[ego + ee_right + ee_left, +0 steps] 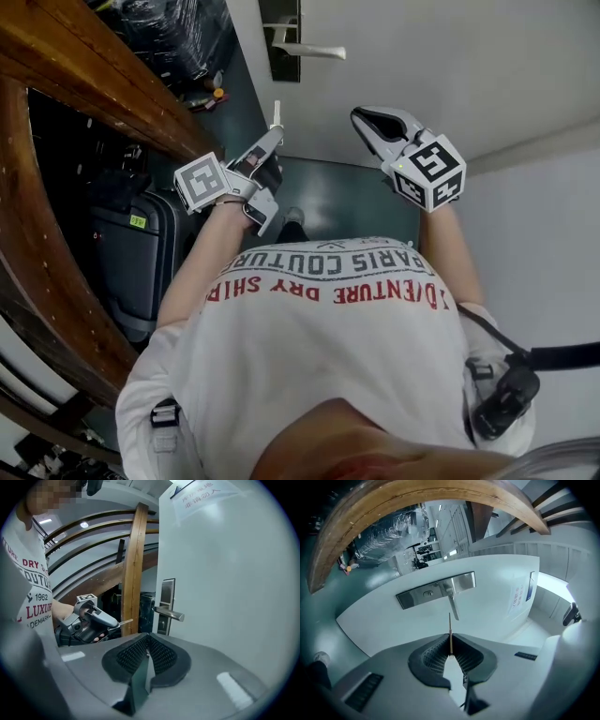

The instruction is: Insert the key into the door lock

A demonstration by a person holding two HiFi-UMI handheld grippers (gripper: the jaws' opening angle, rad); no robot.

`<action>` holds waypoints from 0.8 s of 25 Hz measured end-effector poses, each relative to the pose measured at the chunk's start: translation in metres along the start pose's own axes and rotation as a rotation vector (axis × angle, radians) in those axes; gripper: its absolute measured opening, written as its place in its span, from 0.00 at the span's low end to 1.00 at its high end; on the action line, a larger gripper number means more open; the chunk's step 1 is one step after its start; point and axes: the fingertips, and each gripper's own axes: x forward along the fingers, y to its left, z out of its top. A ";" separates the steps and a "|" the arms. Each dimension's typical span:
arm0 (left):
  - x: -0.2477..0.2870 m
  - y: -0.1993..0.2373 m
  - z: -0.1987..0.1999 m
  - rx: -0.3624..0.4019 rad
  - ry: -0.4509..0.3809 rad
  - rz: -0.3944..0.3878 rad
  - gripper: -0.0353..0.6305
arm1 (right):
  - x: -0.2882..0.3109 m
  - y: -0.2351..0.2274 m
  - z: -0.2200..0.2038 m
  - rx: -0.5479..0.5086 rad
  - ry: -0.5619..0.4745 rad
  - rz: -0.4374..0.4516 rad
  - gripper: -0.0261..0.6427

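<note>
Facing white door (422, 56), teal floor (347, 192) below; left tongs (451, 654) clenching key (450, 630), right tongs (146, 654) clenched empty

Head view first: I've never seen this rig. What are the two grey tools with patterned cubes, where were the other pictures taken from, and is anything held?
No robot: a person holds a two-jaw gripper in each hand. The head view looks down from the person's head; the other two cameras ride on the grippers, looking along their jaws. The left gripper is shut on a thin key, aimed at the lock plate with its lever handle on the white door, short of it. The right gripper is shut and empty.
</note>
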 end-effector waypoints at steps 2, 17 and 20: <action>0.008 0.009 0.017 -0.004 0.006 0.016 0.09 | 0.014 -0.019 0.011 -0.021 -0.010 -0.026 0.04; 0.035 0.028 0.059 -0.032 0.060 0.002 0.09 | 0.105 -0.054 0.056 -0.475 0.077 0.028 0.37; 0.040 0.036 0.064 -0.041 0.072 0.005 0.09 | 0.113 -0.060 0.049 -0.471 0.104 0.019 0.34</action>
